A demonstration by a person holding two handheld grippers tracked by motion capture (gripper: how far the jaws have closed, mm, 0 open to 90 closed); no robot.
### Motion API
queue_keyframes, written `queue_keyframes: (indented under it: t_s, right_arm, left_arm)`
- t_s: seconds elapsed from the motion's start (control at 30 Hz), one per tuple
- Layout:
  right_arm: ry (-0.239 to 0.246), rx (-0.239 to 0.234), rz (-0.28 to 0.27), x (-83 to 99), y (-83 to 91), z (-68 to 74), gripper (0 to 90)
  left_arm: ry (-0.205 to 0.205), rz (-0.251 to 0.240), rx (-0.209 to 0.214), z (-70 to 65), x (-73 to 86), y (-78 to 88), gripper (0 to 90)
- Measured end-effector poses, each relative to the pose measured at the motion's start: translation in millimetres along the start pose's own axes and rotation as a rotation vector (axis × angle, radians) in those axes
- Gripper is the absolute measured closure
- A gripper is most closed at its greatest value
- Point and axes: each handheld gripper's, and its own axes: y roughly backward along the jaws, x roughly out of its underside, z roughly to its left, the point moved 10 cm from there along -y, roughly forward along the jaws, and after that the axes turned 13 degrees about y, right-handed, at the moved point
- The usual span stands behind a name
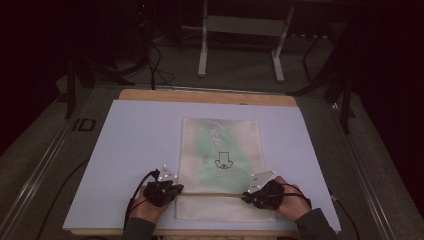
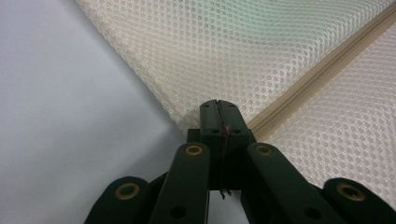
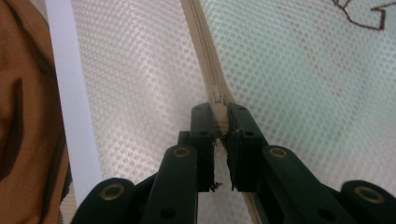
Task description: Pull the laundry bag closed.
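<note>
A: Starting at the left, what is the left hand-held gripper (image 1: 176, 188) doing?

B: Its jaws are clenched tight on the left edge of the mesh bag (image 1: 220, 150), right at the end of the zipper (image 1: 212, 195). In the left gripper view the bag (image 2: 261, 51) spreads ahead of and to the right of the jaws, and the zipper (image 2: 322, 70) runs away from them toward the upper right.

A: And between the two?

B: The zipper line spans the gap from one gripper to the other. Most of the bag lies beyond it on the white sheet (image 1: 135, 145) over the table (image 1: 210, 96).

A: The right hand-held gripper (image 1: 246, 196)?

B: Pinched on the zipper's end at the bag's right edge. In the right gripper view the zipper pull (image 3: 217, 96) sits just ahead of the jaws, touching them, with the zipper (image 3: 198, 37) leading straight on.
</note>
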Motion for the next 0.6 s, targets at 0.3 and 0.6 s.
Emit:
queue_keyframes:
  t_s: [0.3,0.6]
  right_arm:
    - [-0.021,0.007,-0.004,8.2,7.3,-2.2,82.6]
    - [-0.040,0.014,-0.006,16.8,13.6,-4.4,82.6]
  left_arm:
    - [-0.001,0.000,0.001,-0.1,0.0,0.0,89.6]
    - [-0.001,0.000,0.001,-0.1,-0.1,0.0,89.6]
